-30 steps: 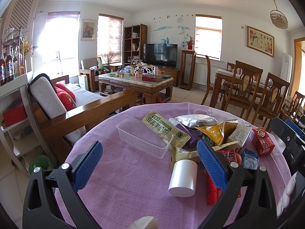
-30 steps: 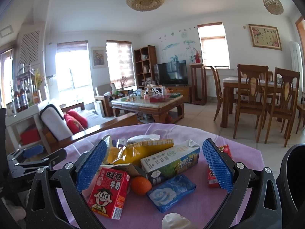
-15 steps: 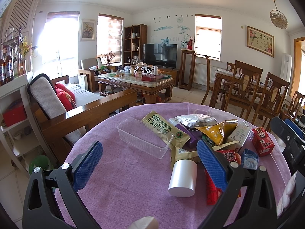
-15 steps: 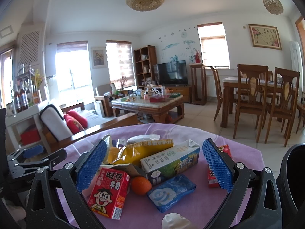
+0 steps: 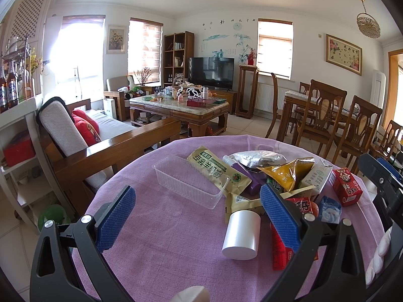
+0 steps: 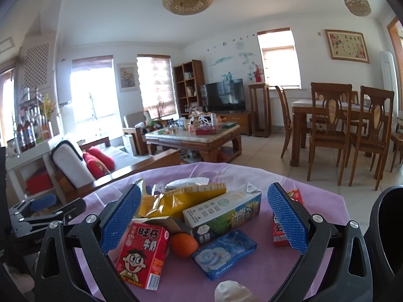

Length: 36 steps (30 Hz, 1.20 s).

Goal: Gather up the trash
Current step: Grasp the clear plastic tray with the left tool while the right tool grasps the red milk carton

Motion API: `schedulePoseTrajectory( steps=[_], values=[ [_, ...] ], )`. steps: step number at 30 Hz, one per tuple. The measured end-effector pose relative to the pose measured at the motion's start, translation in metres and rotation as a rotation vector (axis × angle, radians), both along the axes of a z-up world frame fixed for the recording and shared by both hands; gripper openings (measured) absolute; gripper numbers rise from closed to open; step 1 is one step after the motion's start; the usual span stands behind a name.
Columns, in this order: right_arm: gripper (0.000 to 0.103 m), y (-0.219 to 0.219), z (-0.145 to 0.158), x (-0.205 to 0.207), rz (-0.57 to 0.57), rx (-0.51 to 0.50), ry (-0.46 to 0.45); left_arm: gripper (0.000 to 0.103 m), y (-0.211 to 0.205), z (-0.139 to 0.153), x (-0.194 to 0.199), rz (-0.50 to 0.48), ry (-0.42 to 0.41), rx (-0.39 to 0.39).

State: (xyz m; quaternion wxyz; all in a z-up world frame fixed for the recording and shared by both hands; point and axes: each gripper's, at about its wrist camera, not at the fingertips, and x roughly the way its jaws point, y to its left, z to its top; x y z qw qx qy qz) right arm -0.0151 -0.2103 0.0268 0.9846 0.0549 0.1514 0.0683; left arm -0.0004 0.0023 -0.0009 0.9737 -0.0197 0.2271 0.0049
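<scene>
A heap of trash lies on a round table with a purple cloth (image 5: pixel 156 246). In the left wrist view I see a clear plastic tray (image 5: pixel 186 180), a green snack bag (image 5: pixel 216 168), a white cup on its side (image 5: pixel 243 235) and a yellow bag (image 5: pixel 287 173). My left gripper (image 5: pixel 197 221) is open and empty above the cloth. In the right wrist view a red milk box (image 6: pixel 142 254), an orange (image 6: pixel 183 244), a blue wet-wipe pack (image 6: pixel 224 253) and a milk carton (image 6: pixel 223 212) lie between the fingers of my right gripper (image 6: pixel 204 222), which is open and empty.
A dark bin (image 6: pixel 388 239) stands at the right edge of the table. A wooden sofa (image 5: pixel 100 148) stands to the left beyond the table, and dining chairs (image 5: pixel 325 123) to the right. A second red box (image 6: pixel 284 226) lies behind the right finger.
</scene>
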Motion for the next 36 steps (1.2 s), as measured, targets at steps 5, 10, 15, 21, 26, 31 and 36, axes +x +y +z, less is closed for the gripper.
schedulePoseTrajectory(
  steps=[5, 10, 15, 21, 26, 31, 36],
  values=[
    [0.099, -0.010, 0.000, 0.004, -0.045, 0.047, 0.031, 0.098, 0.003, -0.001, 0.001, 0.003, 0.003, -0.008],
    [0.099, -0.027, -0.008, 0.009, -0.075, 0.134, 0.071, 0.098, 0.004, -0.002, 0.004, 0.023, 0.039, -0.028],
    [0.099, -0.050, -0.013, 0.010, -0.065, 0.146, 0.146, 0.098, 0.021, -0.012, 0.024, -0.069, 0.168, -0.181],
    [0.099, -0.086, -0.022, 0.016, -0.006, 0.126, 0.238, 0.098, 0.037, -0.002, 0.067, -0.144, 0.321, -0.263],
    [0.097, -0.110, -0.028, 0.022, 0.001, 0.168, 0.273, 0.097, 0.047, -0.019, 0.099, -0.055, 0.463, -0.278],
    [0.086, -0.127, -0.033, 0.036, -0.021, 0.182, 0.318, 0.078, 0.057, -0.036, 0.110, -0.011, 0.536, -0.314],
    [0.074, -0.123, -0.040, 0.062, -0.037, 0.152, 0.402, 0.068, 0.060, -0.041, 0.118, 0.009, 0.534, -0.323]
  ],
)
